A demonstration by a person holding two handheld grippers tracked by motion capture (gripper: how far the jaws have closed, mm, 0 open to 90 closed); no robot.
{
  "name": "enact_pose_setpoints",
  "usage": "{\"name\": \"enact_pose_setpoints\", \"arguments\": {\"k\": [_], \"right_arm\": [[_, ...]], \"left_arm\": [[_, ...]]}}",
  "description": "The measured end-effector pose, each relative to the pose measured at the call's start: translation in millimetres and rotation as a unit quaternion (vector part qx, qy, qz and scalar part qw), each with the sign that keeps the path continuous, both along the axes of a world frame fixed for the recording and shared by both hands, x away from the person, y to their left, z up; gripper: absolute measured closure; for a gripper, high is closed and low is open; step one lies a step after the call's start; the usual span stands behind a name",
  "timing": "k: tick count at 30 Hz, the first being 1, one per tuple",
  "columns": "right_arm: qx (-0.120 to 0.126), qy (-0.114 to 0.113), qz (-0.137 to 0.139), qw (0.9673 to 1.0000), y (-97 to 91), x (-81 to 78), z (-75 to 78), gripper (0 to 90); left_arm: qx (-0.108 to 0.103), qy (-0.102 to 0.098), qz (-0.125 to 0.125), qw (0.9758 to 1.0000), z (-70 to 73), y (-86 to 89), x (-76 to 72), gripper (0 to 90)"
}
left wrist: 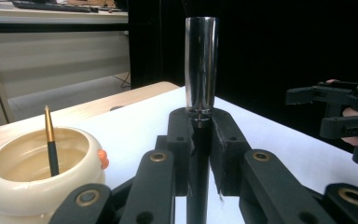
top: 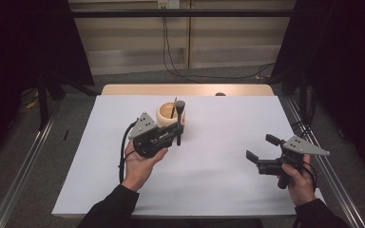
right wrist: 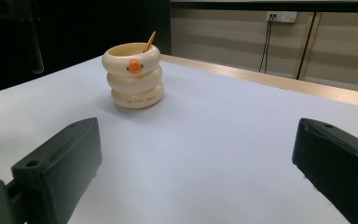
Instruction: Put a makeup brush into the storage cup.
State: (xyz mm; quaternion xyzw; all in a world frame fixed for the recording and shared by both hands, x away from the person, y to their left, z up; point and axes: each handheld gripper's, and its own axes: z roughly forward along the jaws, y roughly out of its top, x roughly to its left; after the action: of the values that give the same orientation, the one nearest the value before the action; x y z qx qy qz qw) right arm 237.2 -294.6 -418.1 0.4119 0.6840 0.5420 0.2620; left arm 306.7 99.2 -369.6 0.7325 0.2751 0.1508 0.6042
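The left claw (top: 177, 127), just left of the middle of the high view, is closed tight on a black makeup brush (top: 179, 121) and holds it upright. In the left gripper view the two black jaws meet around the dark handle at the lower middle of the frame, and the shiny silver sleeve of the brush (left wrist: 201, 65) rises from them to the top edge, where the dark bristles are cut off. The left hand (top: 140, 164) grips the tool from below, with a cable looping down at its left side.

Just beyond this claw in the high view, touching or nearly touching the brush in the picture, stands a cream cup (top: 166, 114) shaped like stacked rings. A thin black and gold pencil (left wrist: 50, 140) leans inside it. In the right gripper view the cup (right wrist: 134, 77) sits at the upper left, with an orange beak on its front.

The right claw (top: 261, 149), at the lower right of the high view, is wide open with nothing between its jaws, well apart from the cup. The right hand (top: 298, 183) holds it low over the white table (top: 218, 180).
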Motion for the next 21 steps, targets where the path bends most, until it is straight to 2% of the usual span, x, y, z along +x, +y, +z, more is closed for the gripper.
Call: {"name": "enact_pose_setpoints", "arguments": {"k": [4,5,8,9,13,14,15,17,19,21], "right_arm": [[0.001,-0.009,-0.008,0.9999,-3.6,-9.1,-2.5,1.2],[0.003,-0.011,-0.011,0.9999,-4.3,-11.6,-2.9,0.7],[0.004,-0.014,-0.024,0.9996,-8.6,-17.6,-6.0,0.0],[0.008,-0.011,-0.030,0.9995,-10.2,-19.6,-7.5,0.1],[0.015,-0.009,-0.040,0.9991,-15.1,-26.1,-11.8,0.5],[0.025,-0.006,-0.043,0.9987,-15.5,-28.2,-11.9,0.5],[0.023,-0.008,-0.041,0.9988,-16.6,-29.4,-12.2,0.5],[0.033,-0.008,-0.047,0.9983,-16.0,-32.3,-12.0,0.5],[0.033,-0.007,-0.045,0.9984,-16.3,-33.2,-14.0,0.9],[0.033,-0.002,-0.049,0.9982,-16.9,-32.7,-16.5,0.9]], "left_arm": [[-0.009,-0.003,0.001,1.0000,5.4,3.8,3.1,79.6],[-0.002,-0.006,0.002,1.0000,6.8,5.5,3.8,79.6],[-0.013,-0.004,-0.001,0.9999,9.4,6.8,7.3,79.6],[-0.005,-0.007,-0.004,1.0000,10.3,8.5,9.1,79.7],[-0.016,-0.006,0.007,0.9998,12.8,11.7,12.6,79.6],[-0.013,-0.007,0.012,0.9998,13.8,13.3,13.8,79.6],[-0.018,-0.006,0.015,0.9997,14.7,13.4,14.9,79.6],[-0.012,-0.008,0.020,0.9997,17.2,15.4,17.5,79.6],[-0.017,-0.009,0.022,0.9996,19.8,17.0,20.1,79.6],[-0.019,-0.009,0.015,0.9997,23.0,20.4,22.9,79.6]]}}
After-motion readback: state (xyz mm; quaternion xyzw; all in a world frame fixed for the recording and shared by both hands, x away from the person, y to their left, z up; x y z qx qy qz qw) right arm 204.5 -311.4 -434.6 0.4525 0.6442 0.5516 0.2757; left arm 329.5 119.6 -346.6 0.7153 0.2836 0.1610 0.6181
